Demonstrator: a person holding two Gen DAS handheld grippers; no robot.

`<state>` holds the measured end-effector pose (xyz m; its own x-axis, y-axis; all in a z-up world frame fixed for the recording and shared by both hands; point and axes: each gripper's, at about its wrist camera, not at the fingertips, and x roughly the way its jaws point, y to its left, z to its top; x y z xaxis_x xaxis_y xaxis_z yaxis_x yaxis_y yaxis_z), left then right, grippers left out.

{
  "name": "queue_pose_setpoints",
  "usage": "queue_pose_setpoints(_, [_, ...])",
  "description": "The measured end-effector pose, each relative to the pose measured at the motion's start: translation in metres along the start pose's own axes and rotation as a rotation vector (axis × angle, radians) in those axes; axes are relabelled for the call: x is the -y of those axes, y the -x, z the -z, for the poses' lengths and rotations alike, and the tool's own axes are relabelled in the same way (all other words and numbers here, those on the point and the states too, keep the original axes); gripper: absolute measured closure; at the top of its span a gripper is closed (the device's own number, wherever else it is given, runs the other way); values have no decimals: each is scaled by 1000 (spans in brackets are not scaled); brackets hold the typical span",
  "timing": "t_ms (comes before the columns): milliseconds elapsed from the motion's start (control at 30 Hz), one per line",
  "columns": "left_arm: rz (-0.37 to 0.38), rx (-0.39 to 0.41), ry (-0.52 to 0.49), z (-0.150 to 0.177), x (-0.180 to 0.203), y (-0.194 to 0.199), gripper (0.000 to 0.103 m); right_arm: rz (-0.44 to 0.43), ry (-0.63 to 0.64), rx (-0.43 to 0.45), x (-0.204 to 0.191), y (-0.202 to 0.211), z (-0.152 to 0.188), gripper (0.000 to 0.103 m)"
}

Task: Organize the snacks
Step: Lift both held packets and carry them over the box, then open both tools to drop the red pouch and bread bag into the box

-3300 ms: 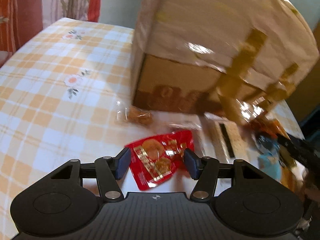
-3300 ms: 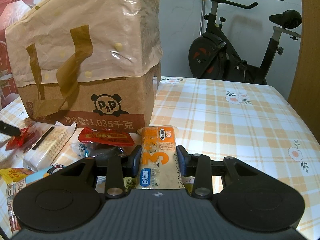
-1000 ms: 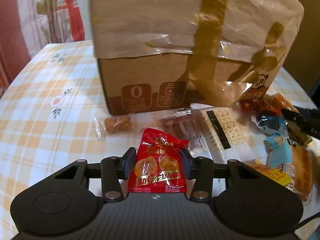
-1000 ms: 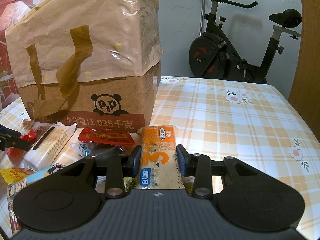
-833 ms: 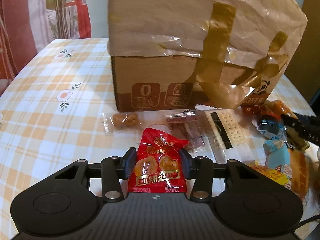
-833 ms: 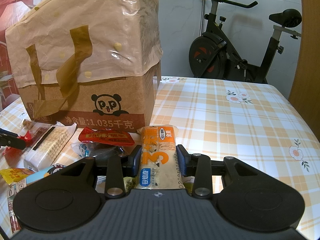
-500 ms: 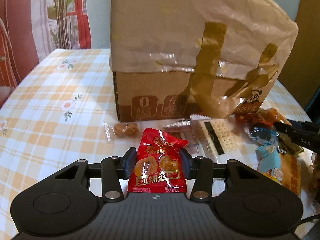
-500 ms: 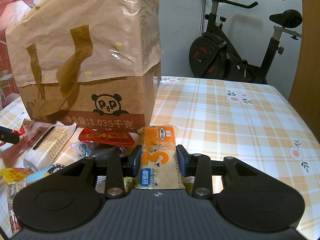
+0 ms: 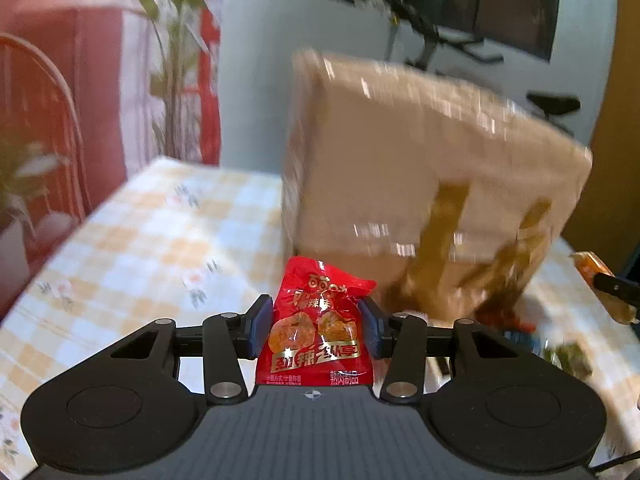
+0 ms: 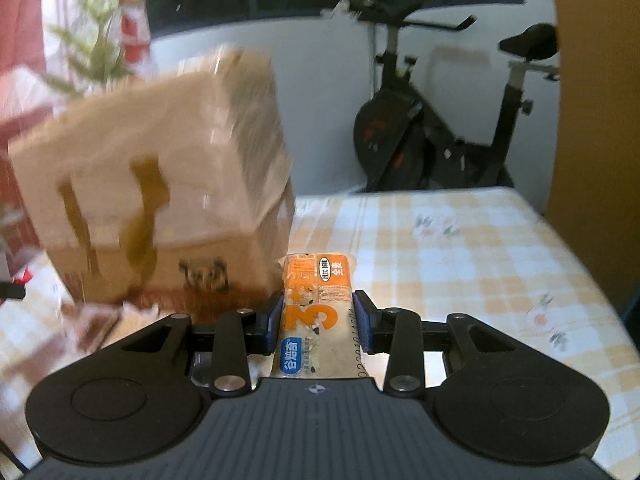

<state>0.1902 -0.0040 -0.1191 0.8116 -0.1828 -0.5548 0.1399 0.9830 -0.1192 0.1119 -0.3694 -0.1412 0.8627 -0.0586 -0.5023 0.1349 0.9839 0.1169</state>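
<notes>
Left gripper [image 9: 316,330] is clamping a red pouch [image 9: 318,330], long axis running straight out ahead between the pads, toward the blurry box [image 9: 420,184]. Only the right view is showing the exercise bike [image 10: 448,128]. Right gripper [image 10: 318,322] is squeezing an orange bar [image 10: 318,320] lengthwise too, above the checked table [image 10: 460,256].

A glossy red snack pouch [image 9: 316,328] with gold lettering fills the lower centre. Orange-and-white cracker pack [image 10: 318,316] carries a blue label. Tan cardboard box [image 10: 160,200]; orange-checked floral tablecloth [image 10: 460,260].
</notes>
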Motion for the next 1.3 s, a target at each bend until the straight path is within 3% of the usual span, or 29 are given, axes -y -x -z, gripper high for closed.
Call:
queue_pose_setpoints(300, [-75, 221, 31, -54, -12, 47, 54, -8, 30, 179, -5, 35, -64, 64])
queue_pose_setpoints(433, [-52, 290, -2, -89, -1, 52, 54, -33, 58, 245, -16, 40, -94, 64])
queue_pose_setpoints(633, [27, 327, -58, -135, 32, 34, 53, -109, 111, 310, -43, 34, -140, 64])
queue_pose_setpoints(767, [64, 327, -99, -153, 58, 11, 53, -163, 163, 313, -67, 12, -165, 64])
queue_pose_setpoints(900, [117, 284, -114, -160, 76, -20, 53, -206, 135, 248, -83, -23, -181, 64])
queue_pose_setpoints(1033, [120, 243, -165, -156, 84, -45, 53, -202, 128, 191, -90, -51, -186, 64])
queue_pose_setpoints(1300, [108, 172, -164, -151, 80, -73, 49, -156, 109, 101, -84, -73, -176, 64])
